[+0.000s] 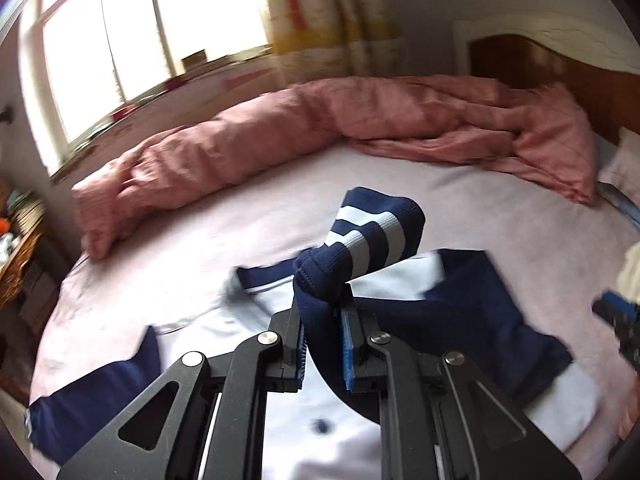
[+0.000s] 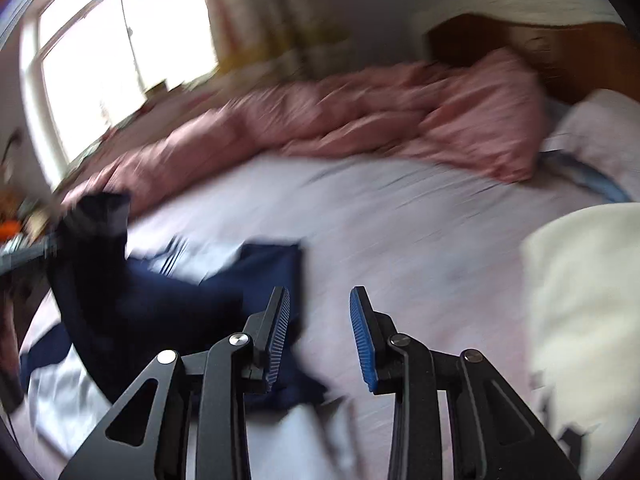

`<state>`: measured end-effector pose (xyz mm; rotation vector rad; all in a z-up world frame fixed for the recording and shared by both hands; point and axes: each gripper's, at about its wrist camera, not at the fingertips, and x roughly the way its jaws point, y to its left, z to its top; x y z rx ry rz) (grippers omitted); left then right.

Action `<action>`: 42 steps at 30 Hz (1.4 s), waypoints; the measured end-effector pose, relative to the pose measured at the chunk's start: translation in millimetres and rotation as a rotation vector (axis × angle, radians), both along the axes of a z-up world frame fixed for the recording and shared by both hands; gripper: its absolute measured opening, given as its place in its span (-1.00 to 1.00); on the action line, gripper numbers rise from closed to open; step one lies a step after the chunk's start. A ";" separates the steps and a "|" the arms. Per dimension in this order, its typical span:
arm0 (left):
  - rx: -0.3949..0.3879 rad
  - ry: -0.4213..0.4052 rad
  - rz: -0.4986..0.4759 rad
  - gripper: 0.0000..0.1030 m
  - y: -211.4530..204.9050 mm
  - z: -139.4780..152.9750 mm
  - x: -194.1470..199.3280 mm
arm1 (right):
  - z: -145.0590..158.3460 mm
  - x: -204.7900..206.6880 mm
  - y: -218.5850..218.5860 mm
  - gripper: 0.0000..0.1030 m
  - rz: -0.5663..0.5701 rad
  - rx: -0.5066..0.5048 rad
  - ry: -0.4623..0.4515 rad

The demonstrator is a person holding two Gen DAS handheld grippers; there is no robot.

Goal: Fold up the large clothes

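Navy and white fabric makes up the jacket (image 1: 400,412), which lies spread on the pale lilac sheet of the bed (image 1: 240,224) with its white front panel facing up. One navy sleeve (image 1: 420,320) is lifted off the body of the garment, and its ribbed cuff (image 1: 372,232), banded with two white stripes, stands above the left tool (image 1: 323,340). That tool's pads are pressed together on the sleeve fabric just below the cuff. The other sleeve (image 1: 92,396) lies flat toward the lower left of the left wrist view. In the blurred right wrist view, the right tool (image 2: 320,332) hangs over the bed just beside the navy edge of the jacket, its blue-padded fingers (image 2: 362,336) standing partly apart with nothing between them. A rumpled pink duvet (image 1: 320,128) is heaped along the far side of the bed below the window (image 1: 140,32), and a cream cloth (image 2: 584,300) lies at the right.
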<state>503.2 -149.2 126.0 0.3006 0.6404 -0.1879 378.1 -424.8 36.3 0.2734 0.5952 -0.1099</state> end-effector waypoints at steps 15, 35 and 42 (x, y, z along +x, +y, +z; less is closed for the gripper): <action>-0.046 0.101 0.241 -0.73 162.6 -105.0 35.3 | -79.9 32.7 113.8 -0.32 0.153 -0.160 0.249; -0.287 0.113 0.461 0.38 213.7 -129.1 -25.1 | -76.7 41.0 96.4 -0.34 0.091 -0.229 0.257; -0.211 -0.037 0.412 0.45 211.7 -97.4 -45.8 | -65.9 31.6 93.6 -0.22 0.039 -0.275 0.206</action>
